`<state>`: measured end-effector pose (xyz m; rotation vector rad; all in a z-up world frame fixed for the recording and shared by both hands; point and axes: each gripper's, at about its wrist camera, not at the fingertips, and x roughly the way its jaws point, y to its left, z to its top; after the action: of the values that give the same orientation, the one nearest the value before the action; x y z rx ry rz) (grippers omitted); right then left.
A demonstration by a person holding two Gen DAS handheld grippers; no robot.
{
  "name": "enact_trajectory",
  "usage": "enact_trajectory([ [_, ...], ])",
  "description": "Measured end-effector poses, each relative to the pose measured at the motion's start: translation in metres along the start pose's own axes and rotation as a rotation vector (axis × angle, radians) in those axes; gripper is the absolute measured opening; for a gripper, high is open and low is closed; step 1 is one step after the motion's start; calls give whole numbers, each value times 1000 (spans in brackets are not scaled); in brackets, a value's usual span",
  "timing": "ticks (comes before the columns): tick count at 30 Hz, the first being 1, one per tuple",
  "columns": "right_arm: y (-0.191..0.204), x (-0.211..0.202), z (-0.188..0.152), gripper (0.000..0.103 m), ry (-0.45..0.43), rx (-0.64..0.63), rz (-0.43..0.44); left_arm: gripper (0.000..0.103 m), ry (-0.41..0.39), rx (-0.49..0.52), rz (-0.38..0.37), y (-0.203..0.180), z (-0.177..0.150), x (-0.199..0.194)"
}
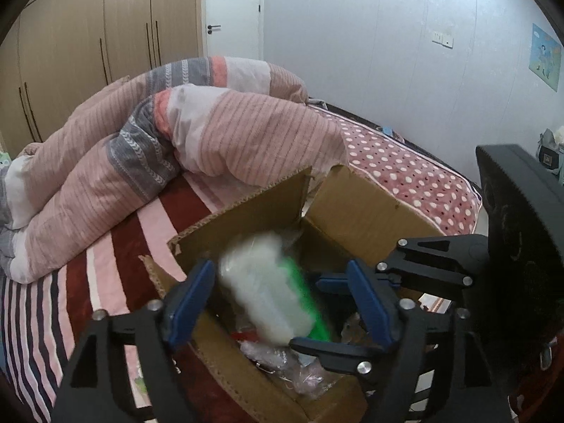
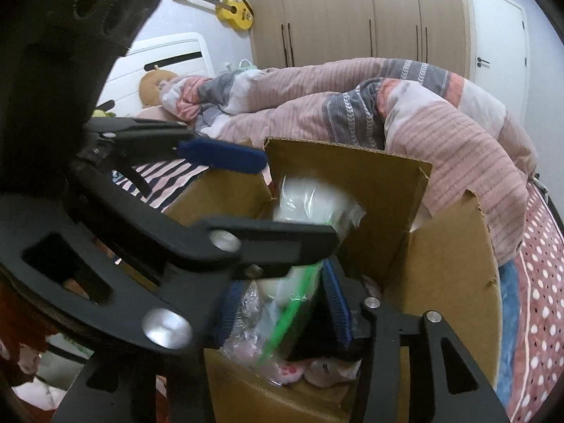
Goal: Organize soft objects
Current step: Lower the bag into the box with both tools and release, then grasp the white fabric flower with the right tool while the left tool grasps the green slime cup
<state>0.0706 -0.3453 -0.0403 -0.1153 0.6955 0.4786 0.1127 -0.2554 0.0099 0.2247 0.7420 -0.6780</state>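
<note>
An open cardboard box (image 1: pixel 246 211) stands on the bed; it also shows in the right wrist view (image 2: pixel 451 264). A white soft object in a clear plastic bag with a green strip (image 1: pixel 268 292) is over the box, blurred. My left gripper (image 1: pixel 278 299) is open, its blue pads on either side of the bag and apart from it. My right gripper (image 2: pixel 285 306) is over the same box with the bag's green-edged end (image 2: pixel 292 303) between its blue pads; I cannot tell if they press it. The white bag's top (image 2: pixel 310 197) sticks up against the box wall. Other bagged soft items (image 2: pixel 292 370) lie in the box.
A pink striped duvet (image 1: pixel 141 162) is bunched behind the box. The bed has a red striped cover (image 1: pixel 116 246) and a polka-dot blanket (image 1: pixel 405 172). Wardrobes (image 1: pixel 88 53) and a door (image 1: pixel 232 10) stand behind. A yellow guitar (image 2: pixel 232 8) leans on the wall.
</note>
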Motion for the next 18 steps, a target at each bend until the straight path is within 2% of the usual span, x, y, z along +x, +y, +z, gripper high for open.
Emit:
enact_trajectory([
  [2,0,-4,0,49,1,3,-13,84,-11,-1,5,0,0,-6],
  [5,3,-12,2,49,-3,8,-27,91,-34,-10,26,2,1,-16],
  [10,14,-27,7,50,-9,13,-21,92,-68,-18,46,6,-3,-42],
  [12,22,-33,10,52,-17,3,-26,96,-85,-21,69,9,-6,-56],
  [13,27,-37,12,53,-23,-3,-27,103,-93,-24,80,11,-7,-63],
  [18,60,-53,20,56,-59,-45,-11,103,-154,-57,125,30,-19,-105],
])
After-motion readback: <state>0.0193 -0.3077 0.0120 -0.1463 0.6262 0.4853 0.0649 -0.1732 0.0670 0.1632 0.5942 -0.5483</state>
